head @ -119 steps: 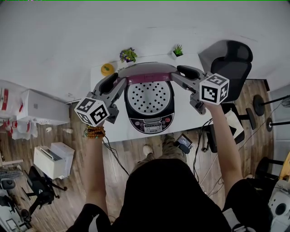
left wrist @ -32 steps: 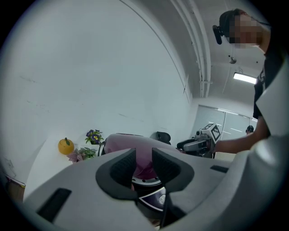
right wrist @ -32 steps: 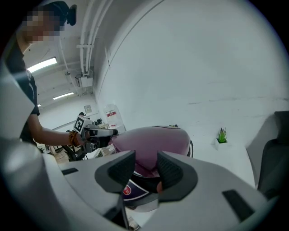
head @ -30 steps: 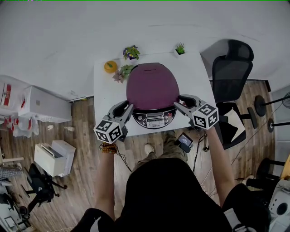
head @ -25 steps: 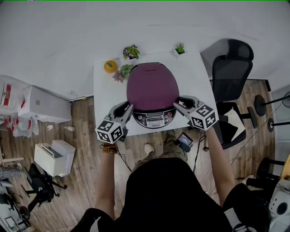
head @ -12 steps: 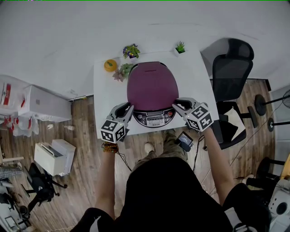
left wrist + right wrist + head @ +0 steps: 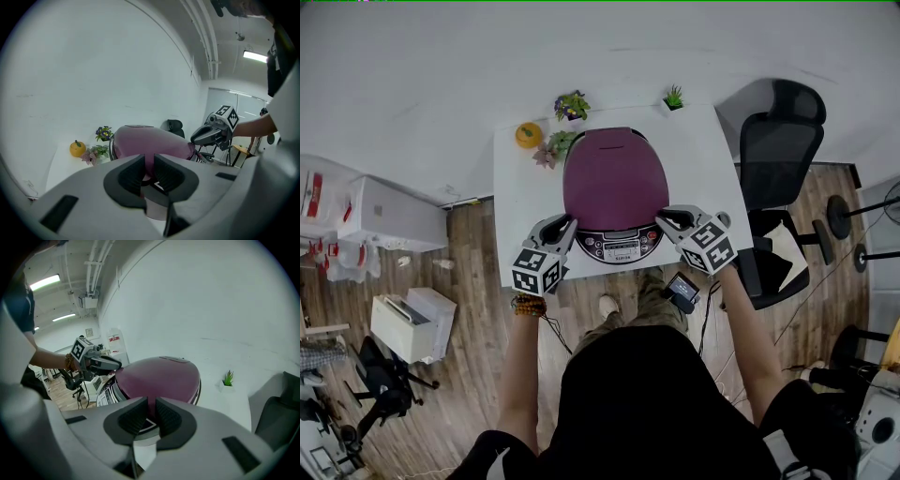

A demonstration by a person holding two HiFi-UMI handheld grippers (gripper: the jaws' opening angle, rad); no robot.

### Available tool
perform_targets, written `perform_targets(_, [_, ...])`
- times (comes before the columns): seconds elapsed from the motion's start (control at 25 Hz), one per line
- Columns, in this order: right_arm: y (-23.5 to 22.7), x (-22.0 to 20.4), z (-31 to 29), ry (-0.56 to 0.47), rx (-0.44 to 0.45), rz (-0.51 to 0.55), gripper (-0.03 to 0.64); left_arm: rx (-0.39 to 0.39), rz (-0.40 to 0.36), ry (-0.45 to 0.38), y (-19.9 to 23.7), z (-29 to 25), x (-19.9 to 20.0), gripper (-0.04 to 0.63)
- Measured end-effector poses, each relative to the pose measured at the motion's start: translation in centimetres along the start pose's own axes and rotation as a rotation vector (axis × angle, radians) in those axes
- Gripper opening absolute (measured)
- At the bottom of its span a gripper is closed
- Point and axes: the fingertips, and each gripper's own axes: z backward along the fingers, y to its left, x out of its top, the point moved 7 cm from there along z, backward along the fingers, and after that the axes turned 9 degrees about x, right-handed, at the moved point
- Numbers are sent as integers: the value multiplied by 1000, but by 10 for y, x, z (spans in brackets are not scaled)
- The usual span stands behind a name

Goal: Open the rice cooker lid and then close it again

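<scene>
On the white table (image 7: 517, 187), head view: the rice cooker (image 7: 617, 246) stands centred with its maroon lid (image 7: 616, 181) down. The left gripper (image 7: 563, 225) and right gripper (image 7: 664, 219) flank the near control panel.

Left gripper view: the jaws have just been closing. A narrow gap remains and nothing is pinched.

Right gripper view: same condition.

Judgement: the lid is shut. Whether the open-close cycle is finished or not yet begun cannot be determined.

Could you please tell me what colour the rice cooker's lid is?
The lid is a dark purple-maroon, clearest in the head view.
</scene>
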Motion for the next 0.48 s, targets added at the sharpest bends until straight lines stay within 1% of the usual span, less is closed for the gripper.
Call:
perform_targets(0.2, [1, -4, -5, 32, -10, 6, 58, 13, -12, 28, -1, -3, -5, 64])
perform_targets(0.4, [0, -6, -5, 9, -5, -20, 57, 9, 27, 36, 2, -4, -6, 60])
perform_targets(0.48, [0, -6, -5, 10, -6, -23, 57, 9, 21, 39, 2, -3, -5, 58])
